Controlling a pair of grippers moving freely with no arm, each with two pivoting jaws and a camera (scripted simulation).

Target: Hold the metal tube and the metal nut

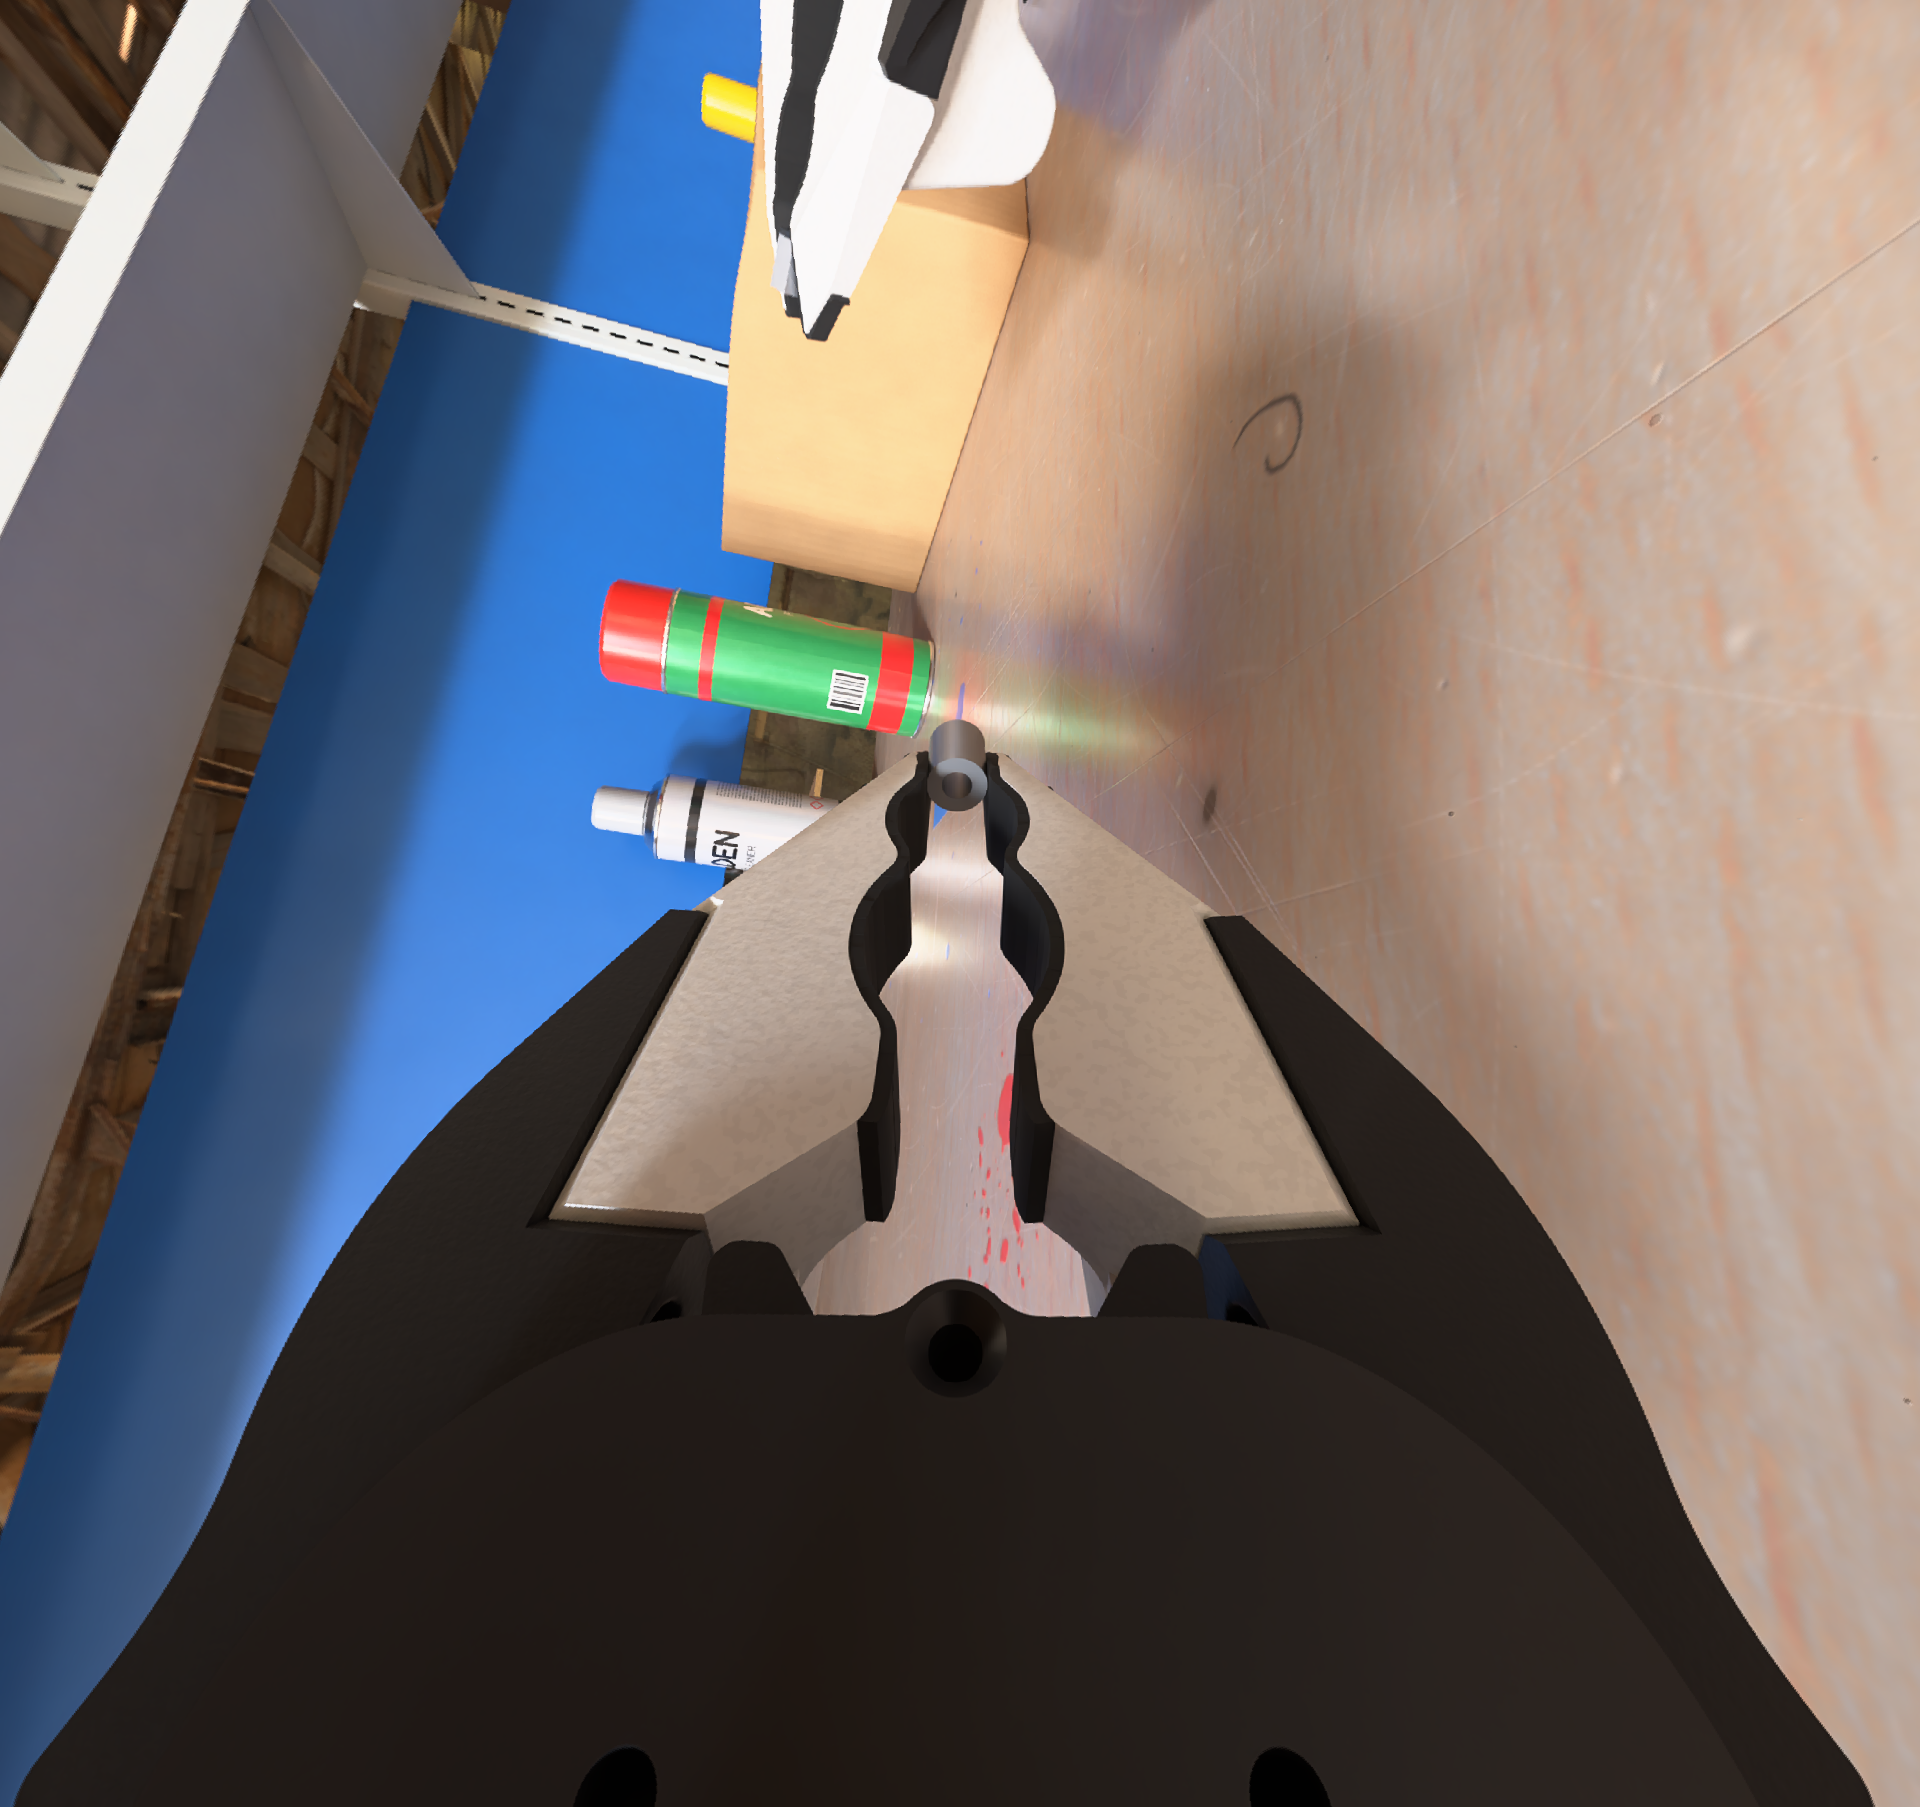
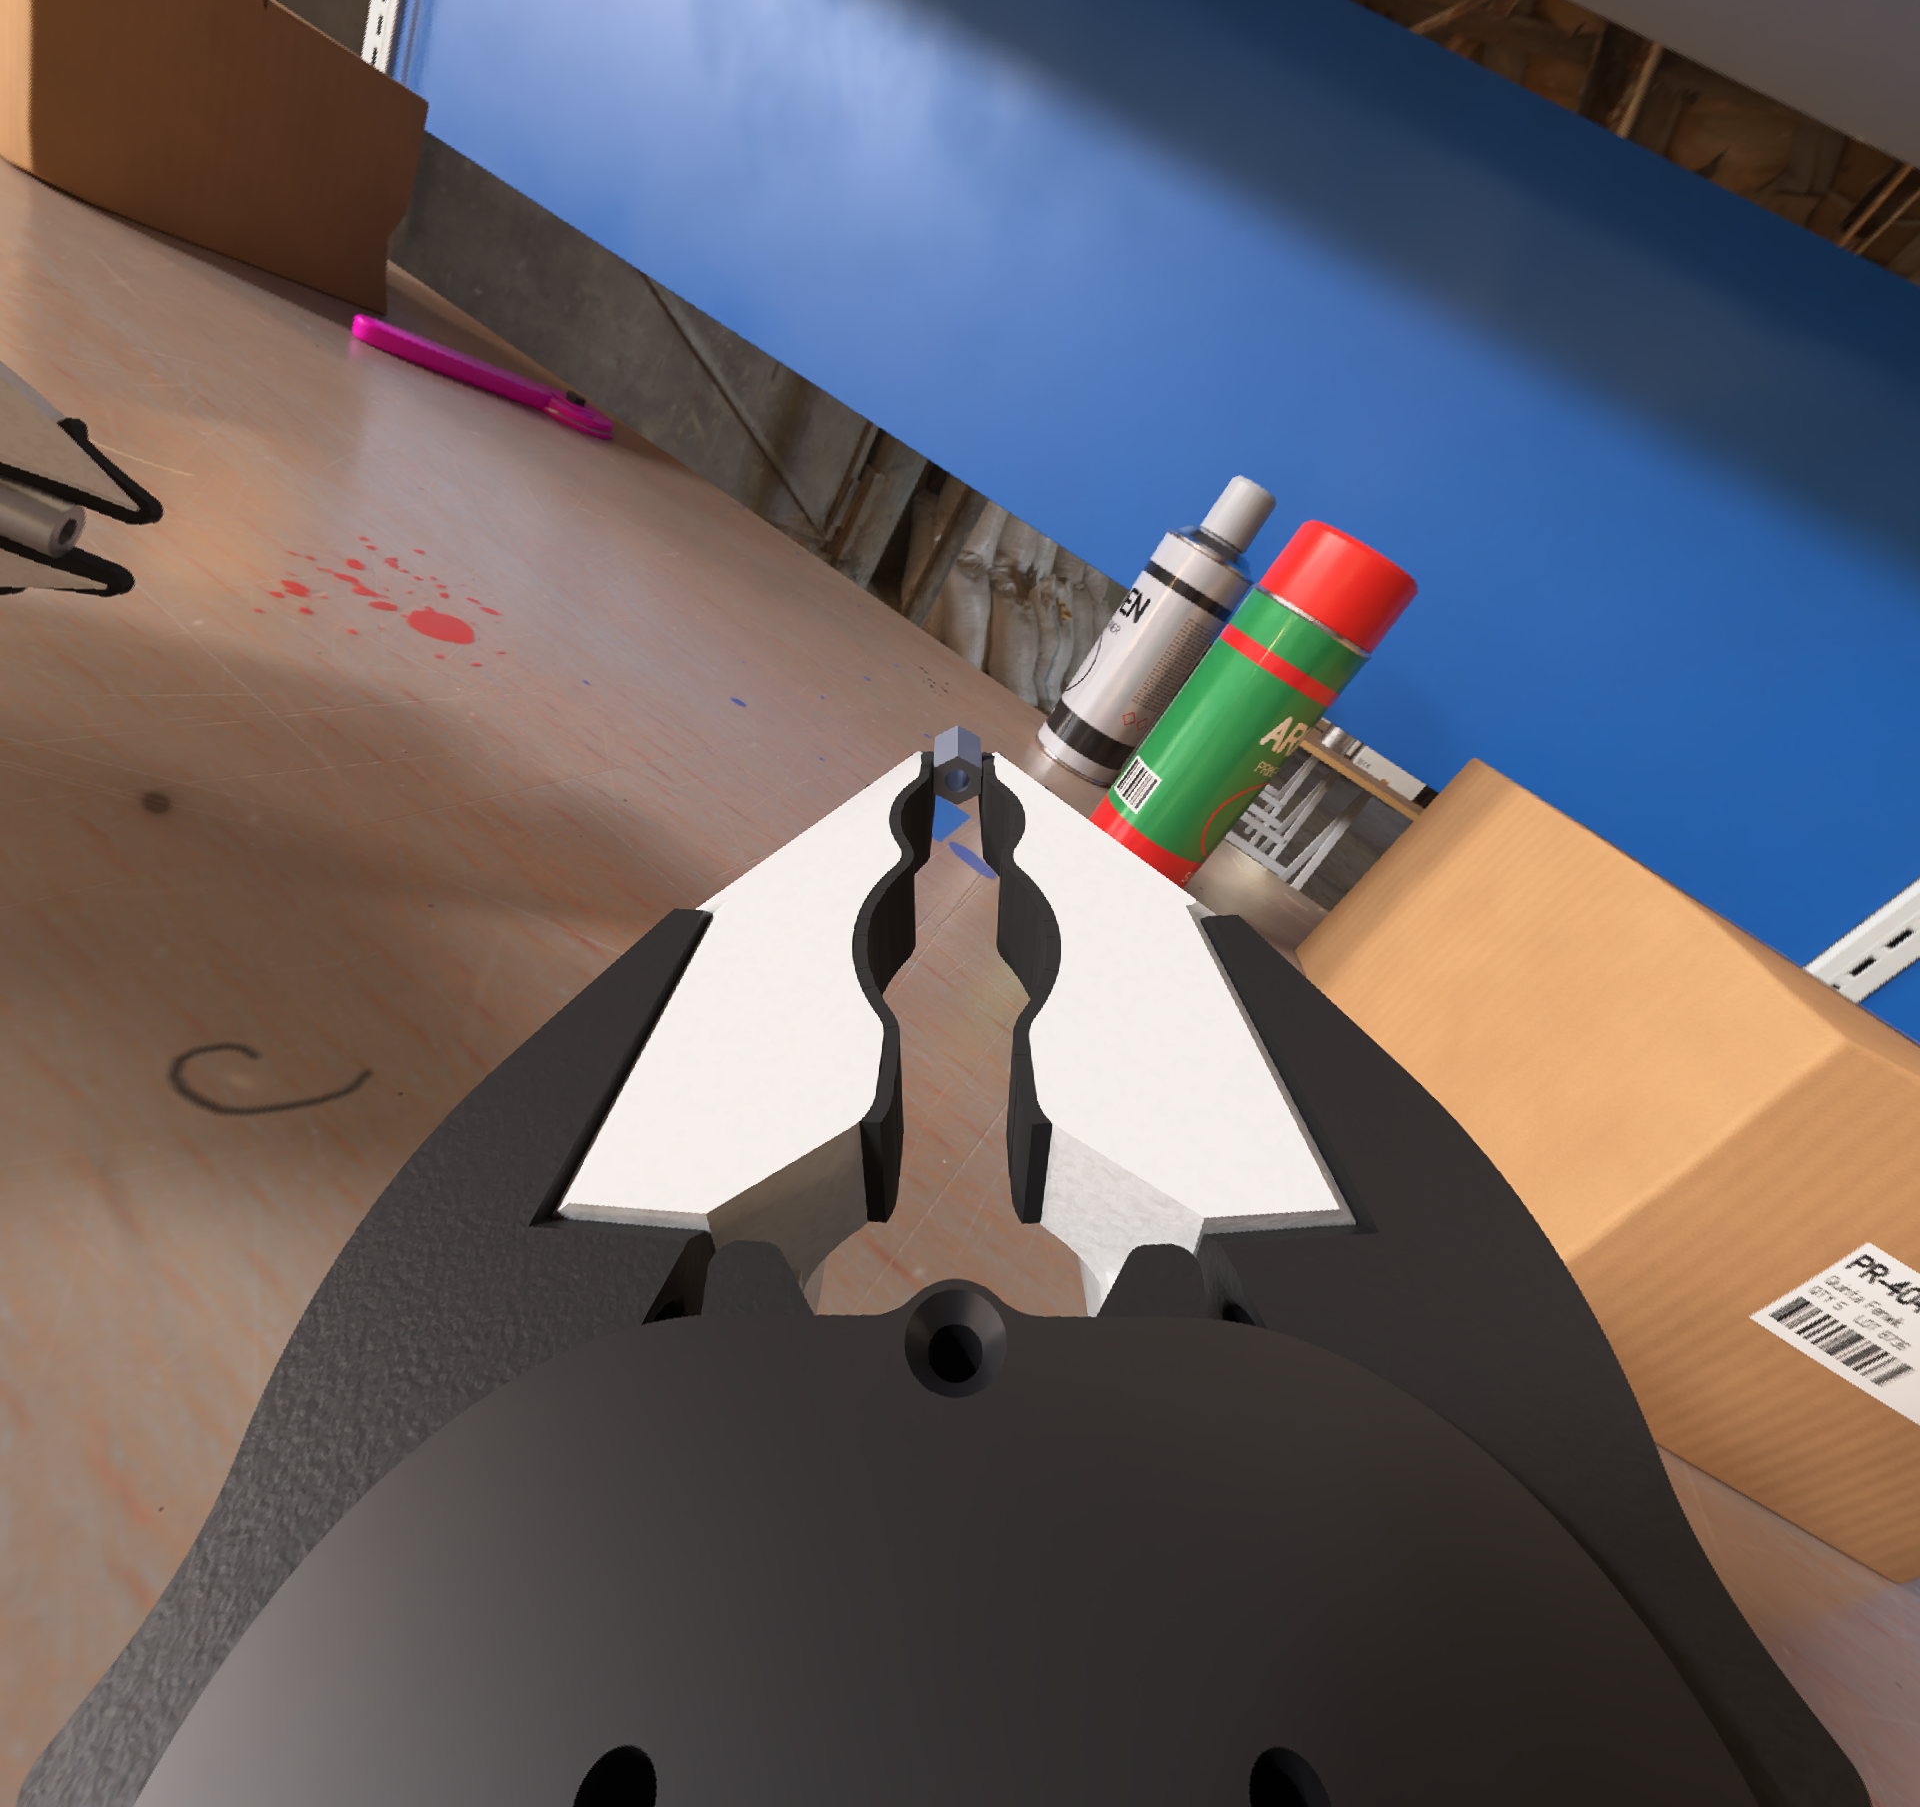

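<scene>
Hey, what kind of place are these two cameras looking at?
Probably a workshop or storeroom bench: a scuffed, paint-spattered plywood top, spray cans beside cardboard boxes, and slotted metal shelving uprights against a blue wall.

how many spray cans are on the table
2. The green can with the red cap stands near the table's far edge beside a cardboard box; the white-and-black can stands right behind it. Others could be hidden by the grippers.
</scene>
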